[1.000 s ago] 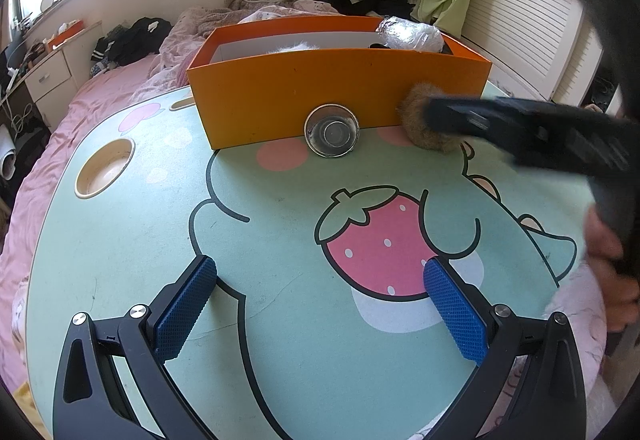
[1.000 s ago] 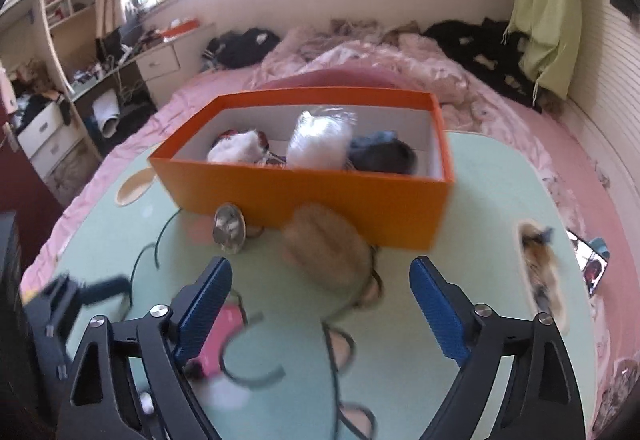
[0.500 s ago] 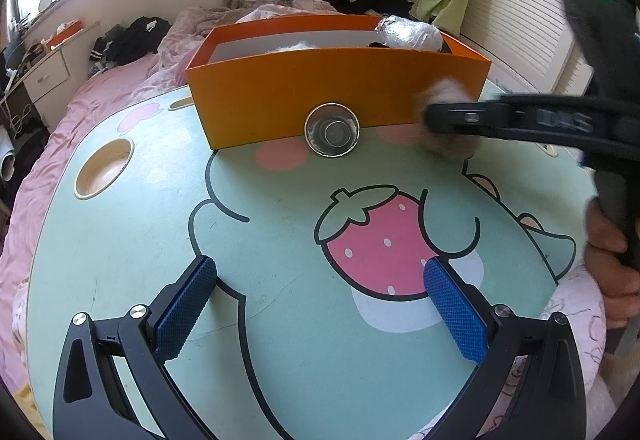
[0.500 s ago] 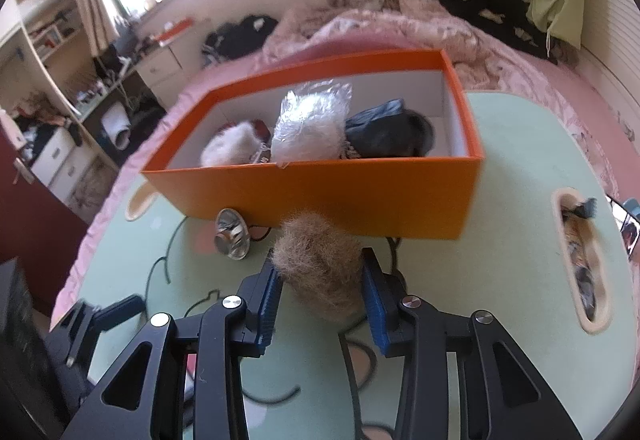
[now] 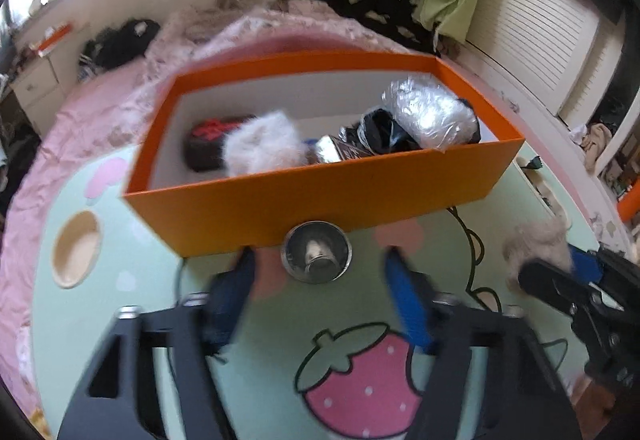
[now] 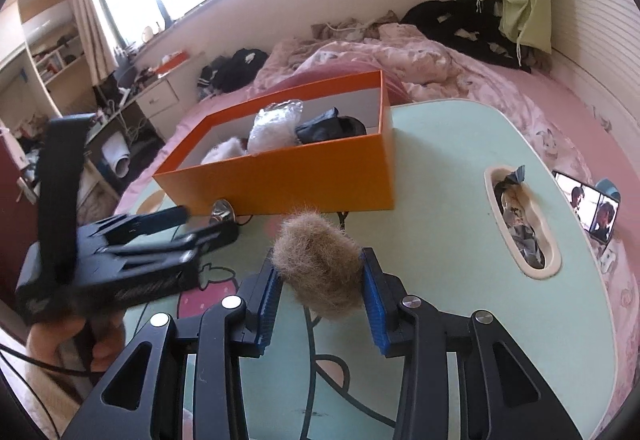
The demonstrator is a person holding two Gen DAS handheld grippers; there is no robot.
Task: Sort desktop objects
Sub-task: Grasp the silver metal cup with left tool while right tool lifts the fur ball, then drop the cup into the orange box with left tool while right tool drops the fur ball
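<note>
The right gripper (image 6: 320,280) clenched a brown fur ball (image 6: 318,260) between its blue pads, lifted clear of the green table (image 6: 460,240) in front of the orange box (image 6: 280,180). The left gripper (image 5: 320,280) was closing on a small metal cup (image 5: 317,258) against the box's front wall, its pads not visibly touching it.

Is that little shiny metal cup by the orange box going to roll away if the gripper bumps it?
Probably, yes. The metal cup lies on its side against the orange box, its open mouth facing the left wrist camera, so its round wall could roll along the table. It looks smooth and shiny, so the closing left gripper might slip on it.
</note>
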